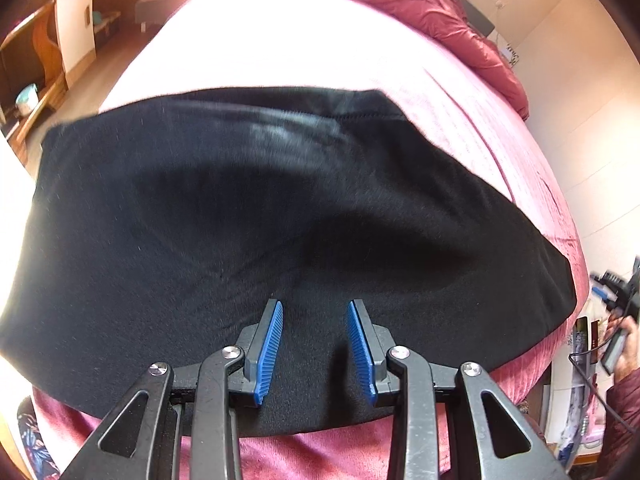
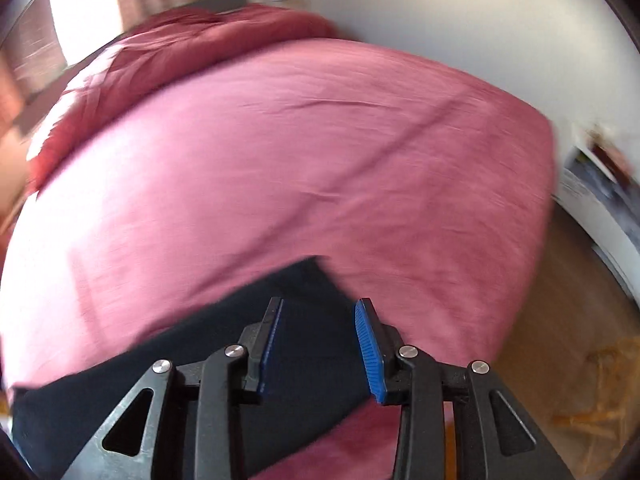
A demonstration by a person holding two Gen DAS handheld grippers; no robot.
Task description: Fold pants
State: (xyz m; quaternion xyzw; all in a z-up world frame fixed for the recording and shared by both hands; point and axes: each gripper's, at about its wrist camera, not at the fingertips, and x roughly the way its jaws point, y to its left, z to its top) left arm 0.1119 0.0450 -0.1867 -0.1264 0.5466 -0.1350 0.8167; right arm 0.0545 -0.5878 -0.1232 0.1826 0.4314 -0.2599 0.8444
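A home bedroom.
A bed (image 1: 304, 40) with pink sheet, rumpled red duvet (image 1: 432, 4), wooden furniture (image 1: 36, 60) and wood floor (image 2: 568, 292).

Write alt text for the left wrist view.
Black pants lie spread flat across a pink bed, filling most of the picture. The left gripper hangs over their near edge with its blue-padded jaws open and nothing between them. A red quilt is bunched at the far end of the bed.
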